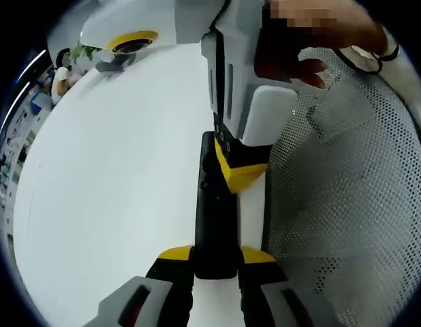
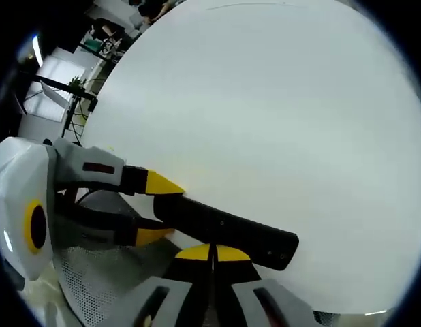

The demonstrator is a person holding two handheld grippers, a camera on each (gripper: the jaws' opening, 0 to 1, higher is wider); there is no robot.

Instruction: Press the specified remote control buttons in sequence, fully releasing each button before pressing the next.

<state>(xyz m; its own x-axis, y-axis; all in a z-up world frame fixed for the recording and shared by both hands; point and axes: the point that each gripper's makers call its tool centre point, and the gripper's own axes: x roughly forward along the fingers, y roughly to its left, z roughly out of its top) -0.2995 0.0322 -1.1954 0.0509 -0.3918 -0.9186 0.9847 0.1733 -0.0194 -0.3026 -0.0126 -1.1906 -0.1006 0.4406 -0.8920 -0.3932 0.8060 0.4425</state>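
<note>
Above the white table (image 2: 278, 102), left claw (image 1: 215, 262) grips the remote (image 1: 214, 225) — right claw (image 2: 212, 253) pinched together.

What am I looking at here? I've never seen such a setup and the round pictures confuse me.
A person holds two hand tools, each a gripper with two yellow-tipped jaws and its own fisheye camera. In the left gripper view, the left gripper clamps one end of a black remote control above a white table. The right gripper comes in from above, its closed tips resting on the remote, with the person's hand behind it. The right gripper view shows the same scene from the other tool: its own closed tips on the remote, the left gripper holding it.
</note>
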